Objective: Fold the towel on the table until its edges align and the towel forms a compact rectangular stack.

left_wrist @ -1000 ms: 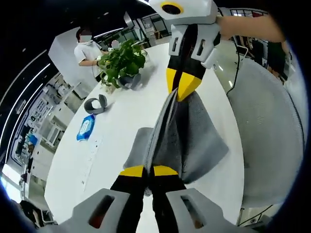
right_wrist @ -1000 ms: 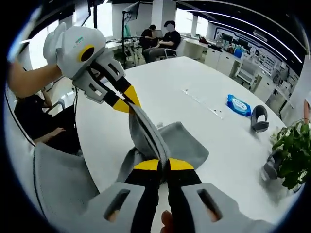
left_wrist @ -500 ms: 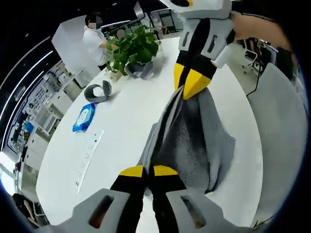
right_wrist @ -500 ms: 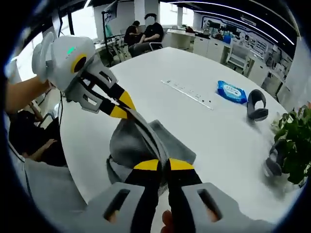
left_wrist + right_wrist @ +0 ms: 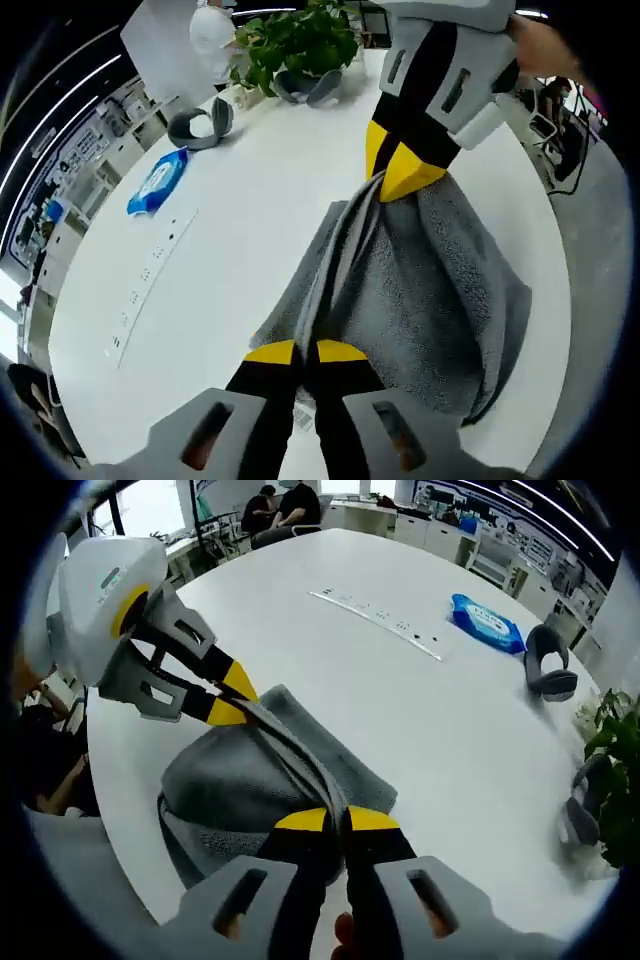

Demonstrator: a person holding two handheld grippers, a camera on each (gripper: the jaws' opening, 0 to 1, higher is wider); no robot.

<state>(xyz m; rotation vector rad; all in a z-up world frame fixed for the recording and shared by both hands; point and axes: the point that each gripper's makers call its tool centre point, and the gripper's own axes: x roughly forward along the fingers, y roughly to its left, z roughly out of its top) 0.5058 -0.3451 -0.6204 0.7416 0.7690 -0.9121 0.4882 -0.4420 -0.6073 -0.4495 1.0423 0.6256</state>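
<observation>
Left gripper view: left gripper [image 5: 307, 352] is clenched on the near end of the grey towel's [image 5: 420, 290] doubled edge, yellow tips pinched together with the cloth layers running out between them. The right gripper [image 5: 398, 178] comes in from the top and is clamped on the far end of that same edge. The edge is stretched taut between the two, likely so both corners stay matched while the fold is carried over. The rest of the towel droops to one side and lies on the white table [image 5: 230, 240]. Further out on the table: a blue wipes pack [image 5: 157, 182], a grey headset [image 5: 198, 124], a potted plant [image 5: 295, 40] and a recessed power strip [image 5: 150, 285], all well apart from the towel.

Right gripper view: right gripper [image 5: 337, 822] is closed on the towel [image 5: 230, 780] edge at the near end; the left gripper [image 5: 228, 695] enters from the left, gripping the other end. The bulk of the towel bulges into a rounded heap on the table [image 5: 440, 740] near its rim, under the held edge. The fold looks partway done: layers are gathered, not flat, not yet a rectangle. My read is the edge has to be lowered and laid down evenly. The wipes pack [image 5: 484, 623], headset [image 5: 549, 672] and power strip [image 5: 380, 623] sit clear on the far side.
</observation>
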